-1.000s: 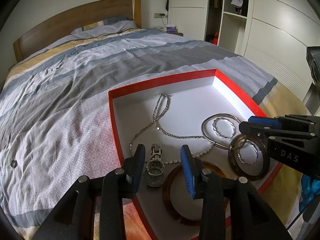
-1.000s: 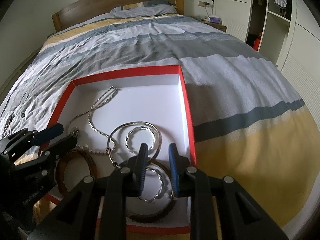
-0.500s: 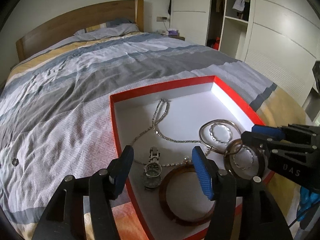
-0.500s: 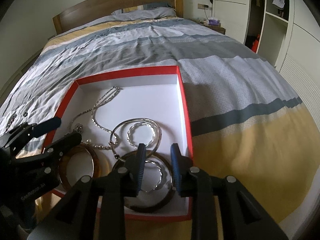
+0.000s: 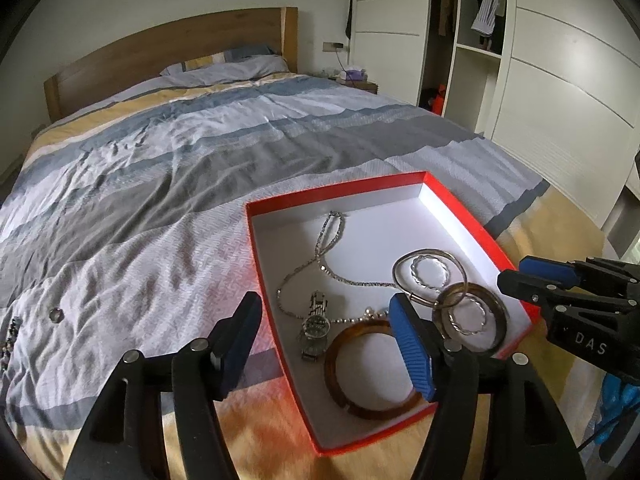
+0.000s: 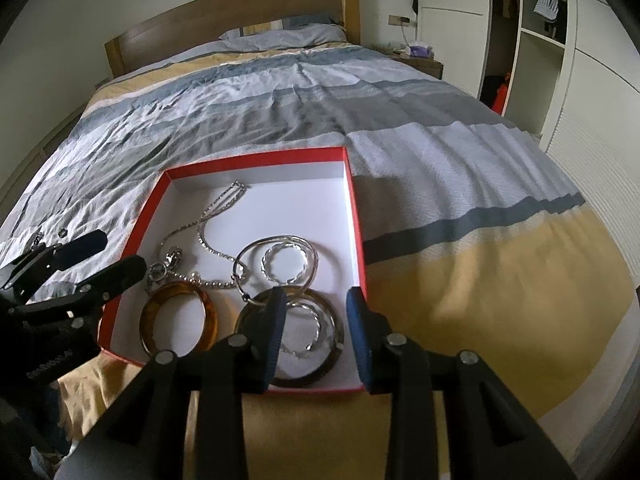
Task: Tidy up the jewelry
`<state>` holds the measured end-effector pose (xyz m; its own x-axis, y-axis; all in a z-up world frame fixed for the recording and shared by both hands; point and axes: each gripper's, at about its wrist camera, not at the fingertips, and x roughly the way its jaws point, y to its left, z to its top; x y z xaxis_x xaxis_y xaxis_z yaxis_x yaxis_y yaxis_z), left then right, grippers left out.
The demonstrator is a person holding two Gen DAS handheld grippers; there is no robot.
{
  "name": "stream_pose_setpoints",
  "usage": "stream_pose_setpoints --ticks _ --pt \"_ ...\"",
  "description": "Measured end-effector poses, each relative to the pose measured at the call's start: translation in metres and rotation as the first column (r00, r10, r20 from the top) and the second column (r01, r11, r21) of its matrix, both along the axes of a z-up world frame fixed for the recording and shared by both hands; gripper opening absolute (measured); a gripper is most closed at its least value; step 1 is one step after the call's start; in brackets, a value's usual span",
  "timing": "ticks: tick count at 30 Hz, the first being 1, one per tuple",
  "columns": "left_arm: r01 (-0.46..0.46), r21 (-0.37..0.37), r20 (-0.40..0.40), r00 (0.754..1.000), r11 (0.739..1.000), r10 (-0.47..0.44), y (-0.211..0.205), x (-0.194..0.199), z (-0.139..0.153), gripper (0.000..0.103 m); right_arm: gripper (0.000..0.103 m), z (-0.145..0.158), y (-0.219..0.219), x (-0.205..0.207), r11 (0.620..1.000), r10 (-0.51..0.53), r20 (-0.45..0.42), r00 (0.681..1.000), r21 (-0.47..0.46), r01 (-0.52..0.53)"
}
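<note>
Both tools, left (image 5: 326,344) and right (image 6: 316,328), had lifted off the box (image 6: 358,240), jaws opening empty; watch (image 5: 316,322) and bangles (image 6: 178,322) lay inside, beads (image 5: 10,336) remained at the bed's left edge.

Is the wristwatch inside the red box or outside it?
Inside: the wristwatch lies on the white floor of the red box.
</note>
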<state>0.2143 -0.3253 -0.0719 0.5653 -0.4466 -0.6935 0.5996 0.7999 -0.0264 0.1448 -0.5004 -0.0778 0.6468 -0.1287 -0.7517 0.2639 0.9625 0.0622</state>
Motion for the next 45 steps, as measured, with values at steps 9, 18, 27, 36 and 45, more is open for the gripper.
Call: stream_pose_setpoints --ticks 9,18,27,36,45 --pt "-0.046 -0.007 -0.003 0.999 0.999 0.046 0.025 -0.017 0.022 0.074 0.033 0.011 0.011 -0.018 1.0 0.0 0.0 1.0 0.009 0.0" --pt "-0.103 -0.008 0.002 0.995 0.995 0.103 0.061 -0.046 0.048 0.076 0.035 0.033 0.042 -0.04 0.999 0.035 0.007 0.999 -0.009 -0.035" --pt "-0.218 0.045 0.004 0.976 0.975 0.218 0.125 -0.079 0.056 0.077 0.035 0.052 0.089 -0.072 0.994 0.059 0.005 0.998 -0.089 -0.059" --pt "-0.36 0.042 0.001 0.933 0.932 0.36 0.192 -0.118 0.068 0.077 0.035 0.067 0.133 -0.108 0.982 0.118 0.017 0.993 -0.147 -0.114" --pt "-0.414 0.043 0.021 0.91 0.909 0.414 0.228 -0.159 0.084 0.078 0.035 0.089 0.158 -0.145 0.969 0.157 0.052 0.986 -0.199 -0.144"
